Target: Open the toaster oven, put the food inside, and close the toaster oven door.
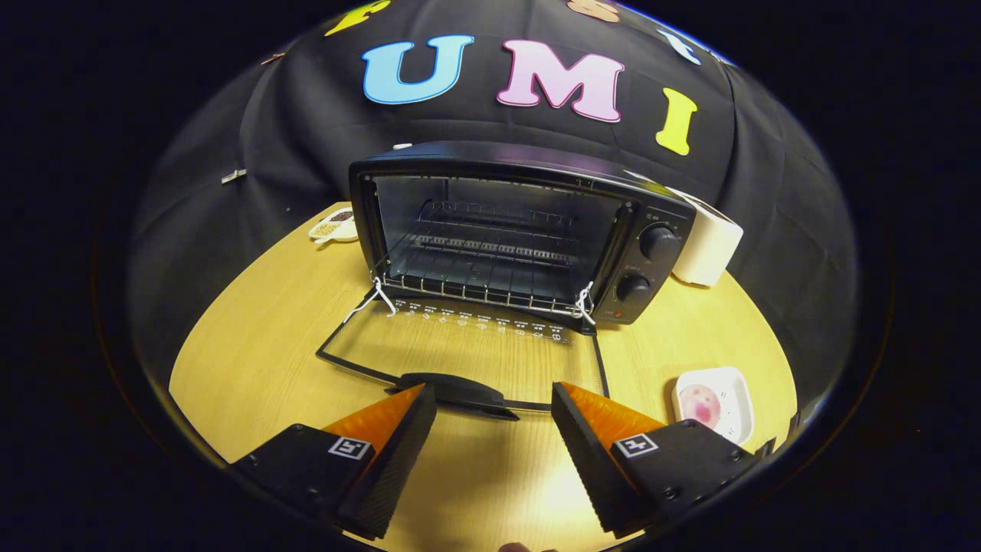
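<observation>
Toaster oven (521,230) door (460,349) flat on round wooden table (260,353), gripper (494,399) wide open, empty, black cloth wall (230,115) behind

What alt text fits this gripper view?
A black toaster oven stands on a round wooden table, its glass door folded down flat, ahead of the open gripper. A small white plate of pink food sits nearby.

table (253,360): round, light wood, beneath and ahead of the tongs | wall (230,130): black cloth, beyond table | light: warm
</observation>
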Available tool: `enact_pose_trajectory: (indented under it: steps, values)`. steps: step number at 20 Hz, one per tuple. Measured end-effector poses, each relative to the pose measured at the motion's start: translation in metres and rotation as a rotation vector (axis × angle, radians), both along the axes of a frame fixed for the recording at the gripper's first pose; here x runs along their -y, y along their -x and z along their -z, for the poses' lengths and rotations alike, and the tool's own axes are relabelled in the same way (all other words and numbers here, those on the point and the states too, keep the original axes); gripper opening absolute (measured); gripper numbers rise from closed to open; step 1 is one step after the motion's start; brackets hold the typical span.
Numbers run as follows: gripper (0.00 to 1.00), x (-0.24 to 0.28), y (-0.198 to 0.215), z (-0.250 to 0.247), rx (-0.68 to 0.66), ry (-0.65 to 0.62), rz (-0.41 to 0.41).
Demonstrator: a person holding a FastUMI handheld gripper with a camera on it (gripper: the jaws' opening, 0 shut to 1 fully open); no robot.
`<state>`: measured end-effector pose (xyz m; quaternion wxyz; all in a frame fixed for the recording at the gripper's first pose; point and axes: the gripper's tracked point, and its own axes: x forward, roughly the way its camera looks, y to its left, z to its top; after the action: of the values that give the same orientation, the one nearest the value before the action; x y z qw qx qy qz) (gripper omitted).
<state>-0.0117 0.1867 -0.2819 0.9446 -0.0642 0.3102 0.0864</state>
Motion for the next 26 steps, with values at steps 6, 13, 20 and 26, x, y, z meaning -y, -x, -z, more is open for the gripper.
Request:
enact_pose_trajectory:
  steps: [6, 13, 20, 26]
  values:
    - [0.99, 0.062, 0.012, -0.028, 0.003, 0.006, -0.037]
    - [0.99, 0.166, 0.007, -0.059, 0.045, 0.051, -0.049]
    - [0.99, 0.267, -0.007, -0.061, 0.006, 0.051, 0.018]
    - [0.99, 0.33, -0.009, -0.018, -0.127, 0.003, 0.085]
